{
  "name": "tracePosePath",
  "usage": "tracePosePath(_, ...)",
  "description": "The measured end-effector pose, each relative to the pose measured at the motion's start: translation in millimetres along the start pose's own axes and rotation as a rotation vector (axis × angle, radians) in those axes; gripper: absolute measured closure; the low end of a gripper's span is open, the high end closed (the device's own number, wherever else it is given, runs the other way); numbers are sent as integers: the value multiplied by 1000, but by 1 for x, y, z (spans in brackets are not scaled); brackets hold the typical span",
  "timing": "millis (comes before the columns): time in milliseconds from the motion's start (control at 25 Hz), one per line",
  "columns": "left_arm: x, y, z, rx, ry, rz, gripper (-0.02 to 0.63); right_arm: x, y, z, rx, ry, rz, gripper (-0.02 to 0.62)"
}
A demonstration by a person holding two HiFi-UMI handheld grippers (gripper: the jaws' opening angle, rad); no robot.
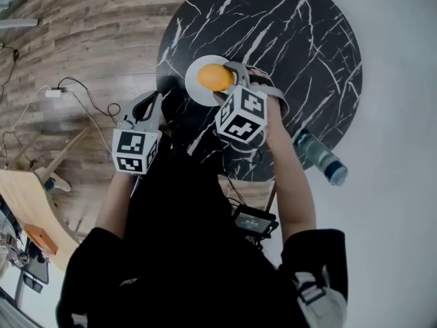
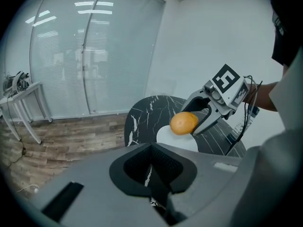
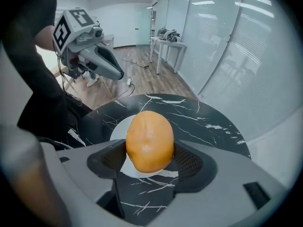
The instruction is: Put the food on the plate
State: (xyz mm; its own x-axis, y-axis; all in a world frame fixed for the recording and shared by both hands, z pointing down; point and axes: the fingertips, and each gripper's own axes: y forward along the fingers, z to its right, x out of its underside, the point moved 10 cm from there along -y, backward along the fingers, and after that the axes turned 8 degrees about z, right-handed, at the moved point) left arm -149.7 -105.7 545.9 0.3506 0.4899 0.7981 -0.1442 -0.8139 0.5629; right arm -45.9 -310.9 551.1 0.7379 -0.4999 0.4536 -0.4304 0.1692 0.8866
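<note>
A smooth orange piece of food [image 1: 215,77] is held in my right gripper [image 1: 231,82], which is shut on it, just above a white plate [image 1: 193,87]. The plate lies near the front edge of a round black marble table [image 1: 287,46]. In the right gripper view the food [image 3: 149,141] fills the space between the pads, with the plate [image 3: 118,126] below it. My left gripper [image 1: 151,104] hangs off the table's left side, jaws together and holding nothing. The left gripper view shows the food [image 2: 183,123] over the plate [image 2: 170,140].
A plastic water bottle [image 1: 321,157] lies by the table's near right edge. Cables and a white plug [image 1: 54,92] trail over the wooden floor at left. A light wooden tabletop [image 1: 27,197] stands at far left. Glass partitions [image 2: 94,56] close off the room.
</note>
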Motion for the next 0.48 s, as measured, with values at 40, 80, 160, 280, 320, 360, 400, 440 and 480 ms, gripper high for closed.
tracePosePath(40, 1, 1, 1, 3, -1, -3, 606, 0, 2, 0, -7, 12, 5, 291)
tracePosePath(80, 1, 3, 2, 7, 0, -6, 606, 0, 4, 0, -13, 19, 8, 291)
tracePosePath(160, 2, 5, 3, 14, 4, -10, 606, 1, 8, -1, -24, 24, 10, 291)
tracePosePath(280, 3, 8, 2, 20, 12, -19, 606, 3, 14, -3, -40, 30, 8, 291)
tracePosePath(320, 2, 9, 2, 20, 14, -21, 606, 3, 16, -3, -46, 35, 7, 291)
tracePosePath(360, 2, 9, 1, 20, 17, -22, 606, 4, 18, -3, -51, 40, 7, 291)
tracePosePath(400, 1, 9, 1, 21, 19, -22, 606, 5, 20, -3, -56, 45, 7, 291)
tracePosePath(440, 1, 9, 1, 22, 21, -22, 606, 5, 21, -4, -59, 50, 7, 291)
tracePosePath(480, 1, 9, 1, 23, 22, -23, 606, 6, 23, -4, -61, 56, 9, 291)
